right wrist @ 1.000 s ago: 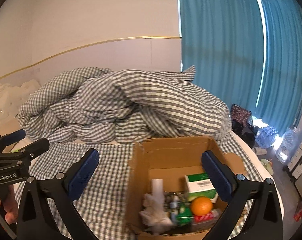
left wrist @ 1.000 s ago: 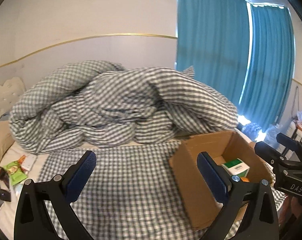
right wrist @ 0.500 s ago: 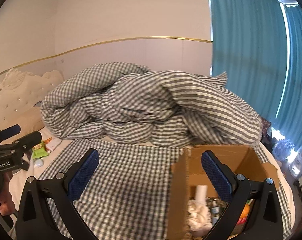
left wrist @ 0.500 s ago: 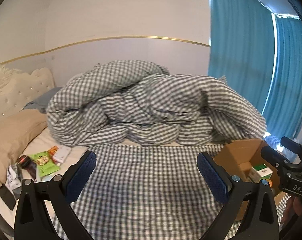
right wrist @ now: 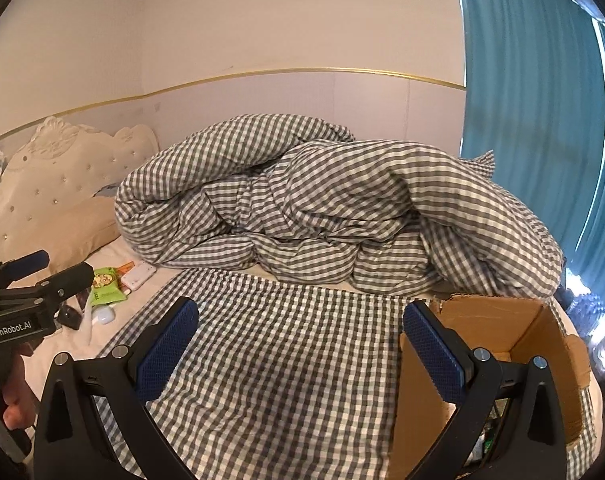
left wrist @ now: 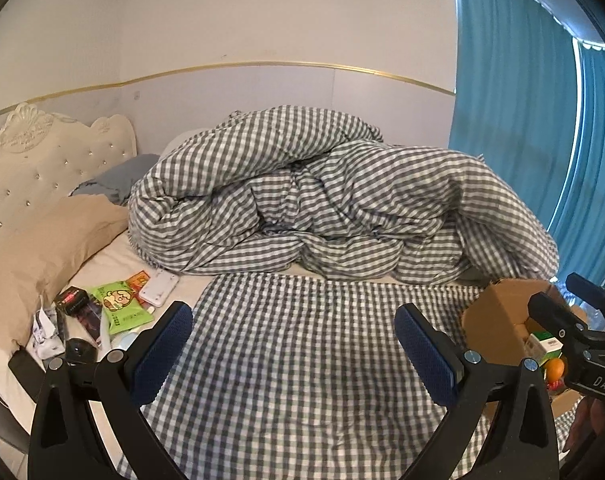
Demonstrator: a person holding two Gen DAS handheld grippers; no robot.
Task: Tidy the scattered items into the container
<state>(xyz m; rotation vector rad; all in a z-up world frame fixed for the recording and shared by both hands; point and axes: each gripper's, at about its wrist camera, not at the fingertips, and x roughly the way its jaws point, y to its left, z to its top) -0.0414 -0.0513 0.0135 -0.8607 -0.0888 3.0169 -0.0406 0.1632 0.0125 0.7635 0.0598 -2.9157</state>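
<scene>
**Both tools open over the bed, clutter at the pillow, box at the far side**

The bed [left wrist: 302, 360] fills both views, covered in front by a flat grey-and-white checked sheet. A bunched checked duvet [left wrist: 342, 208] is heaped across the back at about 12 o'clock, against the wall. Teal curtains [left wrist: 514, 120] hang at 2 o'clock. A tufted cream headboard [left wrist: 42, 172] stands at 9 o'clock with a beige pillow [left wrist: 42, 252] lying below it.

The cardboard box [right wrist: 542, 336] sits on the bed at 4 o'clock in the right wrist view, open at the top, just beside the right tool's right finger. In the left wrist view it appears at 3 o'clock, and a green-and-white carton [left wrist: 544, 346] and an orange [left wrist: 555, 368] show inside it.

The left tool [left wrist: 298, 356] hangs above the checked sheet with its blue-padded fingers spread wide and nothing between them. The right tool [right wrist: 302, 352] is likewise spread wide and empty above the sheet.

The scattered items lie on the bare cream sheet at 8 o'clock in the left wrist view, near the pillow: a green snack packet [left wrist: 120, 306], a white flat device [left wrist: 158, 288] just beside it, a black-and-red packet [left wrist: 71, 299], crumpled white paper [left wrist: 44, 334], and a small dark round thing [left wrist: 77, 350]. A white rounded thing [right wrist: 104, 314] rests near the green packet in the right wrist view. All are well apart from the box.
</scene>
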